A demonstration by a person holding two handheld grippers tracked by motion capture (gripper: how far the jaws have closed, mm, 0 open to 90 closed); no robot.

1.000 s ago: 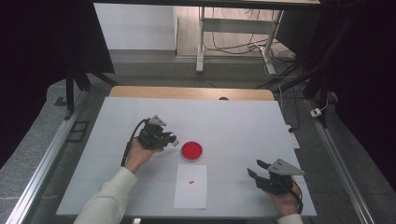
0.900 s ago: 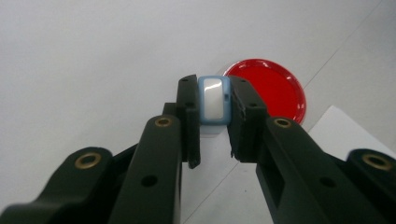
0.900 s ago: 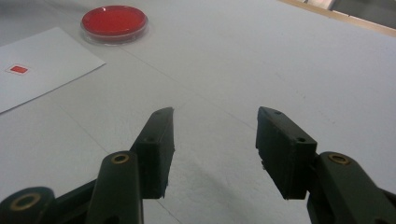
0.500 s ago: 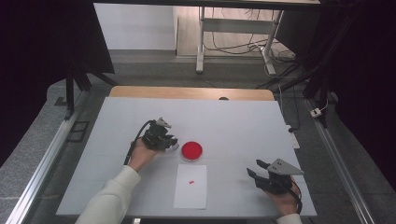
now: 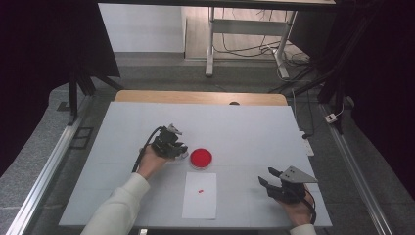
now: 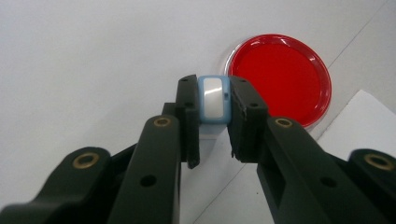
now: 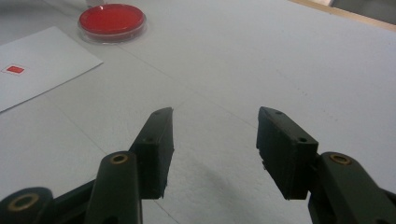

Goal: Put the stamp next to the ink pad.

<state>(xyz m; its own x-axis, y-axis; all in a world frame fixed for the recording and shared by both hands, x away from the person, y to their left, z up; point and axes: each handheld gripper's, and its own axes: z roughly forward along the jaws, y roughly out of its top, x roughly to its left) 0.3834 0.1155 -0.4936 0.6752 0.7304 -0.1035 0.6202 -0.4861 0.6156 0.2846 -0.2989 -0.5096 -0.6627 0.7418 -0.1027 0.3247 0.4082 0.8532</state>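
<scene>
Two grippers are at work, and the left gripper carries the load: its jaws are clenched on a small pale-blue block with a white face, held just left of the red dish in the high view, above the white table. We judge the step to be bringing the block to the dish (or to the white sheet with its small red mark, which lies just on the near side of the dish). To do it well, we keep the squeeze even, since the block sits near the jaw tips and could twist out. We move it level and slowly, and lower it gently so the shallow dish is not nudged across the table. The right gripper rests at the near right with its jaws spread and nothing between them; we leave it well apart.
</scene>
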